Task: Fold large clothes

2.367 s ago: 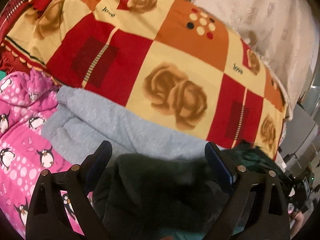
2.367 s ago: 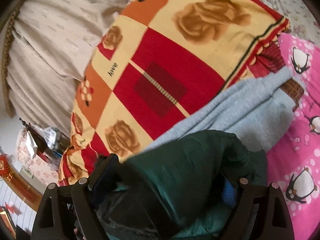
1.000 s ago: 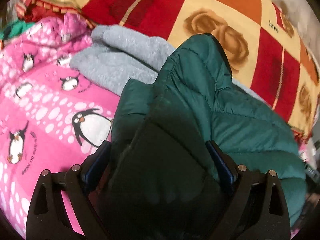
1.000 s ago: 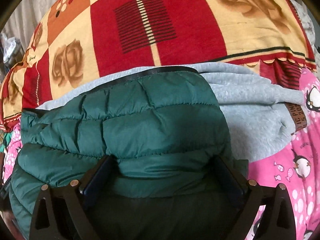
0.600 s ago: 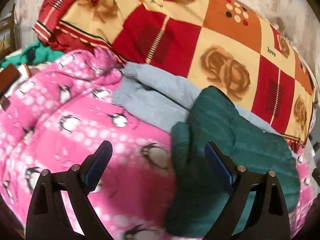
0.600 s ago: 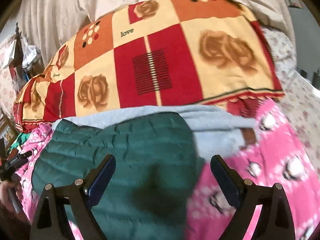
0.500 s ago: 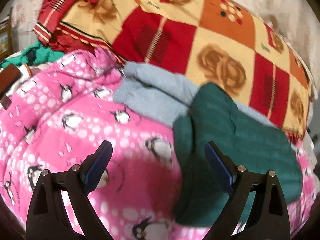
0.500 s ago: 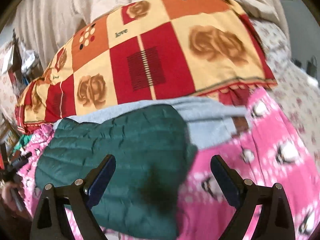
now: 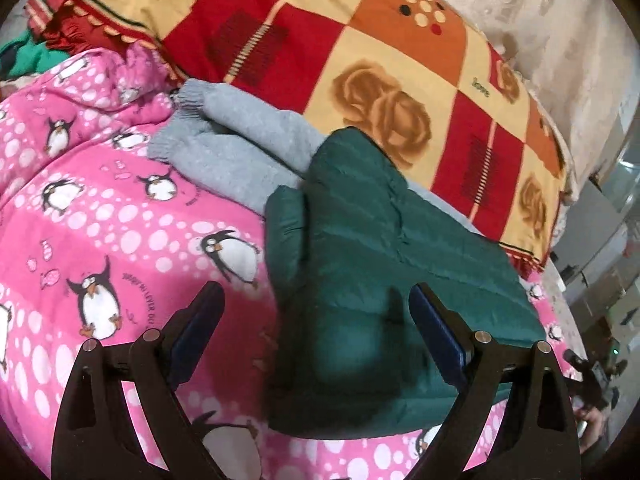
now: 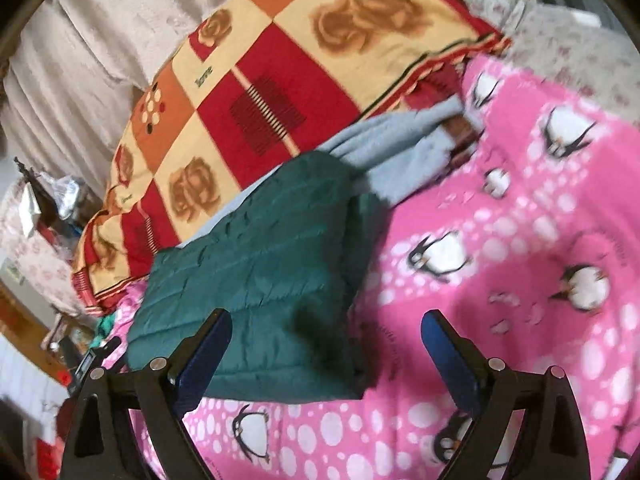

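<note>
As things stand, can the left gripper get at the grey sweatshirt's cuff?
Probably yes. The left gripper is open and empty, and the grey sweatshirt has its cuff end lying bare on the pink penguin blanket. The green jacket covers only its other end.

My right tool (image 10: 326, 346) is spread wide, nothing between the fingers. Folded green jacket (image 10: 256, 276) lies flat on the pink penguin blanket (image 10: 520, 264), overlapping a grey garment (image 10: 392, 152) behind it. Red-and-yellow rose quilt (image 10: 280, 92) sits past both, against a beige curtain (image 10: 80, 48). Clutter at far left is too blurred to identify.
</note>
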`<action>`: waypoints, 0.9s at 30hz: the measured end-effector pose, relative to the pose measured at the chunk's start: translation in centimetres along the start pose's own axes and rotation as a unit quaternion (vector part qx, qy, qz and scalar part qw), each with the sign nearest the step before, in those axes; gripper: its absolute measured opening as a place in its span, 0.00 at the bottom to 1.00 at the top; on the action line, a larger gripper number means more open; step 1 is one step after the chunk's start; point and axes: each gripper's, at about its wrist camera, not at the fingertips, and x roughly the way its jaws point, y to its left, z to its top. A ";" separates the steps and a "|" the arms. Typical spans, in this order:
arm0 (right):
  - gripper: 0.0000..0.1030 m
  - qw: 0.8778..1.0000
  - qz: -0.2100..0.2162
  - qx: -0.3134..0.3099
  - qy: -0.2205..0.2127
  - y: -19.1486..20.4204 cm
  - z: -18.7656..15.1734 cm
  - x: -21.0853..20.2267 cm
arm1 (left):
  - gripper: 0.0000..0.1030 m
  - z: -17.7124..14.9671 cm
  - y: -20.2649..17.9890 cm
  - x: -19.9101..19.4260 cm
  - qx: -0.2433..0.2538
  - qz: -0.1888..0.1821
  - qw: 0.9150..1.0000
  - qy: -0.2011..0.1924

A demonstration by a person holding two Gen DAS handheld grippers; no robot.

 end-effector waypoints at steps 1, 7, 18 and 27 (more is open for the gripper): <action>0.92 1.000 0.006 -0.001 0.007 0.0 -0.2 0.7 | 0.91 -0.1 -0.2 0.0 0.007 -0.002 1.000 -0.001; 0.92 0.998 0.025 0.007 0.060 0.0 -1.3 4.9 | 0.91 -1.7 -0.2 2.5 0.003 0.023 0.998 0.061; 0.77 0.992 0.111 0.023 0.055 -0.2 -1.0 6.4 | 0.92 -3.5 -3.0 2.3 0.061 -0.056 0.995 0.050; 0.39 0.994 0.090 -0.048 0.045 2.4 -0.4 5.3 | 0.34 -3.3 -3.5 0.8 0.096 -0.036 0.994 0.037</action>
